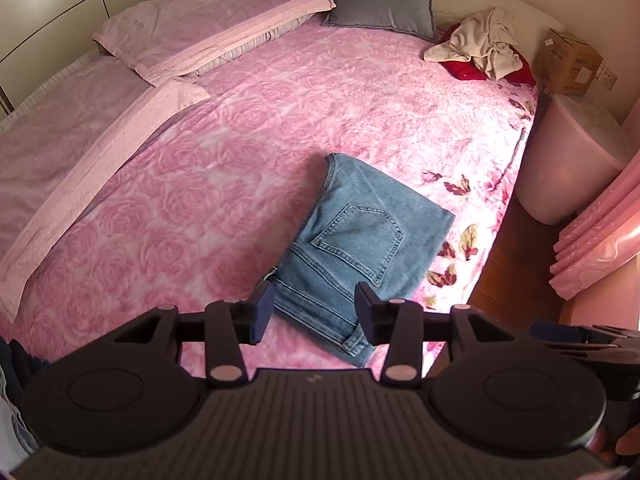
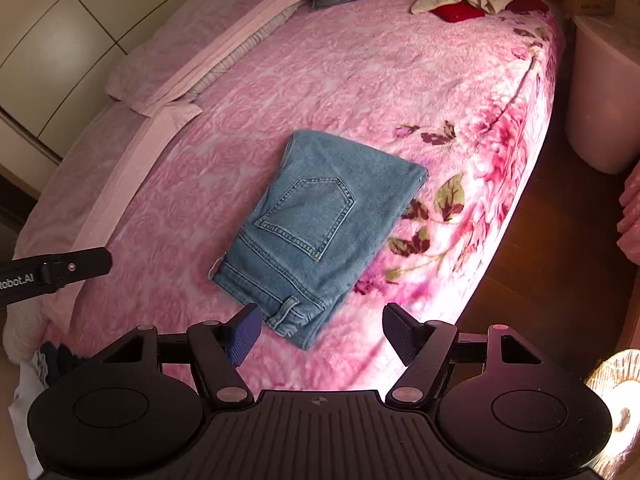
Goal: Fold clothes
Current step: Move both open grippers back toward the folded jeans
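Folded jeans [image 1: 360,236] flat on pink bedspread [image 1: 240,128], below and ahead of both; left gripper [image 1: 315,312] half-open, empty; right gripper [image 2: 320,332] wide, empty; released, fold looks finished

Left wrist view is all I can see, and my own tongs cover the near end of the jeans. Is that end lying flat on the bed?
Observer: Yes. The right wrist view shows the jeans folded flat on the pink blanket, with the near corner and its belt loop uncovered.
Operator: Are the right tongs holding anything?
Observer: No. The right tongs stand open; the jeans' corner shows in the gap but isn't gripped.
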{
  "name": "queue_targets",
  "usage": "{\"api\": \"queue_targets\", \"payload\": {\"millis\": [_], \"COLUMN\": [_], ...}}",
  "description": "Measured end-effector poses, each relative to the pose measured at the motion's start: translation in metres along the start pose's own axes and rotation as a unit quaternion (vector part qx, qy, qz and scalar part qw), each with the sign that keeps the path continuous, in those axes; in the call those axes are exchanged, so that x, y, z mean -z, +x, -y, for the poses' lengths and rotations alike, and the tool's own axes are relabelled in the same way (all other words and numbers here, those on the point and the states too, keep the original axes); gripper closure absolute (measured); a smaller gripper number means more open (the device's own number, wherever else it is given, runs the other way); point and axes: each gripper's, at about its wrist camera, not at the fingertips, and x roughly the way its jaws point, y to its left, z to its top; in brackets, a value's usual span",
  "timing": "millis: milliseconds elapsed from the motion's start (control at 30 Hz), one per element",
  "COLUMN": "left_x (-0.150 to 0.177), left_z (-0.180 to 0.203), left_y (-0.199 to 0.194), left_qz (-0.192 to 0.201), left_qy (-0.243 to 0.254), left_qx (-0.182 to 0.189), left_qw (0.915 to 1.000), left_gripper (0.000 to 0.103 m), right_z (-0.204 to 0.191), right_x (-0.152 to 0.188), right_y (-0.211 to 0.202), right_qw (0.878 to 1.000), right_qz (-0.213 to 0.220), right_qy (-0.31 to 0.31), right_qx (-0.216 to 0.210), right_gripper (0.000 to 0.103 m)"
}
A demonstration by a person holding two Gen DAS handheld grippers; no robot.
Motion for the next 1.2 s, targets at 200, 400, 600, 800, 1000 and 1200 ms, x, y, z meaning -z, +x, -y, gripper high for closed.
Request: {"api": "queue_targets", "payload": {"millis": [200, 400, 600, 800, 1000, 1200], "left_x": [0.004, 0.011, 0.017, 0.024, 0.046, 0.103], "left_z": [-0.046, -0.087, -0.105, -0.099, -0.068, -0.049], "left_y": [0.013, 0.023, 0.035, 0.055, 0.070, 0.100], "left_qz": [0.014, 0.026, 0.035, 0.026, 0.019, 0.013], "left_qy": [-0.094, -0.180, -0.247, -0.345, -0.433, -0.535], "left_qx": [0.024, 0.034, 0.003, -0.048, -0.080, -0.047], "left_qw": [0.9952, 0.9827, 0.9682, 0.9371, 0.8976, 0.8436], "left_gripper": [0.063, 0.063, 0.063, 0.063, 0.056, 0.049], "right_z": [0.003, 0.013, 0.017, 0.011, 0.019, 0.042], "right_x": [-0.011, -0.038, -0.084, -0.142, -0.200, -0.224], "right_y": [0.016, 0.027, 0.059, 0.099, 0.136, 0.195], "right_qw": [1.000, 0.999, 0.998, 0.982, 0.953, 0.931], "right_qz": [-0.013, -0.016, -0.041, -0.085, -0.133, -0.183], "right_qy": [0.009, -0.001, -0.053, -0.163, -0.256, -0.300], "right_qx": [0.015, 0.028, 0.014, -0.041, -0.090, -0.097], "right_gripper": [0.033, 0.033, 0.033, 0.033, 0.033, 0.033]}}
